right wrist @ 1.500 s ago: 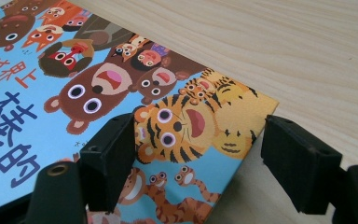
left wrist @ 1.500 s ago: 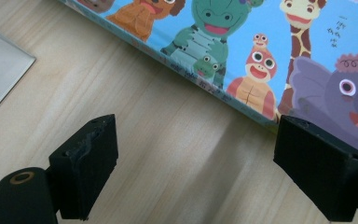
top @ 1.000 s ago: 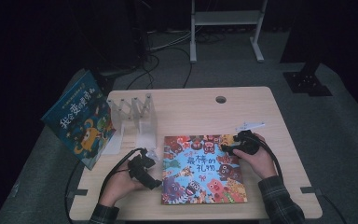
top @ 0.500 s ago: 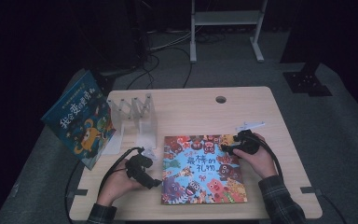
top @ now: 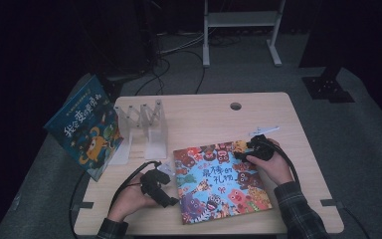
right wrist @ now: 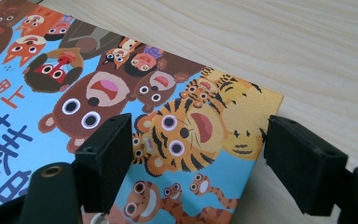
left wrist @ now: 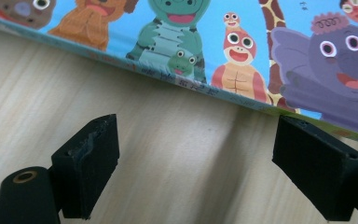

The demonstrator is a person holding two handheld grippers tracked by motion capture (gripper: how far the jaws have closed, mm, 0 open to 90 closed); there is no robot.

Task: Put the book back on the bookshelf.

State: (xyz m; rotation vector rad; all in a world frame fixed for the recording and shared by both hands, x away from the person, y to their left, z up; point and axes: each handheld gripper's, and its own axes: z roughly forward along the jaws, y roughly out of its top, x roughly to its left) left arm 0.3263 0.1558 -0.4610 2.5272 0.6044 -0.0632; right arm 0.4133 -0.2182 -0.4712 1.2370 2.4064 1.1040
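A picture book (top: 219, 181) with a bright cover of cartoon animals lies flat on the wooden table (top: 204, 114), near the front edge. My left gripper (top: 170, 200) sits low by the book's left edge. In the left gripper view its jaws (left wrist: 196, 140) stand wide apart over bare wood, just short of the book's spine (left wrist: 242, 42). My right gripper (top: 242, 151) hovers at the book's far right corner. In the right gripper view its open jaws (right wrist: 196, 140) straddle that corner, above the tiger on the book's cover (right wrist: 74, 93), with no pad touching it.
A clear book rack (top: 144, 124) stands at the table's left. A blue picture book (top: 82, 124) leans beside it, over the table's edge. A small white item (top: 263, 131) lies beyond my right hand. A cable hole (top: 236, 106) sits near the back edge.
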